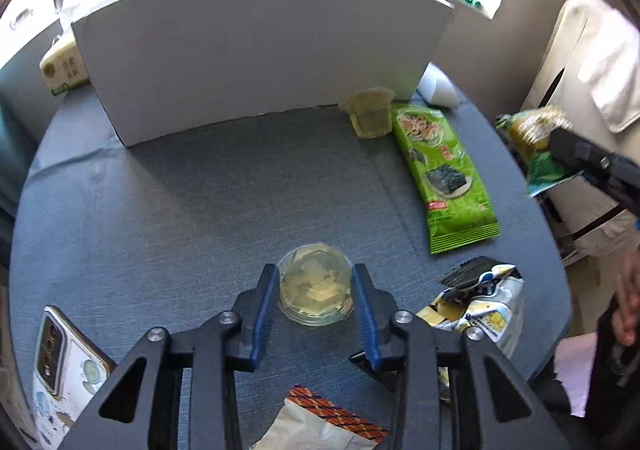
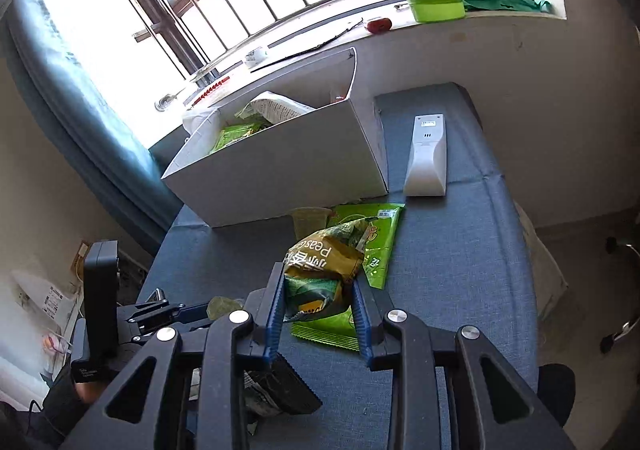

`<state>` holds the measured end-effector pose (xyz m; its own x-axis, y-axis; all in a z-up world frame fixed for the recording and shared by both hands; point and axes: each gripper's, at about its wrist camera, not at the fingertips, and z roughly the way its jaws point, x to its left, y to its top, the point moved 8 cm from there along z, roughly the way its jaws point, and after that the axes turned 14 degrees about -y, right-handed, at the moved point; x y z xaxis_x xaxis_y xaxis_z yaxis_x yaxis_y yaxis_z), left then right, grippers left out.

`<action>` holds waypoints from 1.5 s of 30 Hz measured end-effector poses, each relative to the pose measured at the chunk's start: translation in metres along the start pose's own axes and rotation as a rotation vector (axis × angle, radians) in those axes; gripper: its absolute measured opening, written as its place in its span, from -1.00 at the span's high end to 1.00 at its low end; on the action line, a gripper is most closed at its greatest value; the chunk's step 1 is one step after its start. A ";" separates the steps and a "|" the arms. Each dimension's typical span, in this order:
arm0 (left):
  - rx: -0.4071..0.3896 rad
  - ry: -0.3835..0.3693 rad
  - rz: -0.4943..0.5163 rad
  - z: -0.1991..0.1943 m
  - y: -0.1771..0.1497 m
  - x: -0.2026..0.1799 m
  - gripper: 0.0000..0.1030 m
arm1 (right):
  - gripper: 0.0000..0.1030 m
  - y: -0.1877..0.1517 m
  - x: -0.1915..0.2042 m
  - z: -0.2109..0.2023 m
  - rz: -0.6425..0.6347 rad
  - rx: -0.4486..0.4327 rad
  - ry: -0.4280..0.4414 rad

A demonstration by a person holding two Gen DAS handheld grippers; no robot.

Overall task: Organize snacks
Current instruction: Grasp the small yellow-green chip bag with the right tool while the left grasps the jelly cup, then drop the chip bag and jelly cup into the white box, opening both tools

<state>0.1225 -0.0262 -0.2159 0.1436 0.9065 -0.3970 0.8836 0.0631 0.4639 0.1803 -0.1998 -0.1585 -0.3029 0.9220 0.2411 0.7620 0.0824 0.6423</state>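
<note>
Right hand-held gripper (image 2: 318,300) clamps the crinkled green-yellow pea snack bag (image 2: 320,270), lifted clear, probably bound for the white cardboard box (image 2: 280,170) at 11 o'clock. Left hand-held gripper (image 1: 316,286) sits open, blue pads (image 1: 362,286) straddling the clear plastic jelly cup (image 1: 315,290) on the grey worktop (image 1: 200,202), likely next.

Blue cloth table (image 1: 200,190) bears white box (image 1: 256,62), seaweed packet (image 1: 440,174), jelly cups (image 1: 316,290), seemingly phone (image 1: 60,362).

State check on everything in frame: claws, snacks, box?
left claw: open, straddling jelly cup on the table
right claw: shut on pea snack bag, lifted
white box: open-topped, snacks inside
second jelly cup: tipped on its side by the box
seaweed pack: flat on the table
phone: face down
</note>
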 end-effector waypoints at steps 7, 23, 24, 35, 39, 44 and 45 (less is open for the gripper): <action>-0.211 -0.002 0.017 -0.065 0.027 0.006 0.22 | 0.36 0.014 0.017 -0.002 -0.015 -0.030 0.037; -0.506 0.176 0.178 -0.122 0.223 0.028 0.21 | 0.36 0.180 0.095 0.032 -0.160 -0.199 0.058; -0.510 0.191 0.174 -0.120 0.227 0.031 0.21 | 0.36 0.185 0.095 0.038 -0.155 -0.204 0.055; -0.502 0.182 0.091 -0.122 0.206 0.049 -0.99 | -1.00 0.194 0.065 0.043 -0.037 -0.265 0.039; -0.508 0.192 0.069 -0.137 0.187 0.052 -0.99 | -1.00 0.180 0.064 0.032 -0.073 -0.263 0.041; -0.538 0.190 0.053 -0.153 0.159 0.047 -0.99 | -1.00 0.159 0.063 0.020 -0.102 -0.252 0.040; -0.545 0.174 0.048 -0.154 0.151 0.046 -0.99 | -1.00 0.154 0.062 0.017 -0.102 -0.250 0.040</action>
<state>0.1938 0.0888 -0.0422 0.0620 0.9660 -0.2510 0.5143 0.1846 0.8375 0.2883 -0.1234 -0.0574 -0.3971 0.8977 0.1909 0.5628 0.0738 0.8233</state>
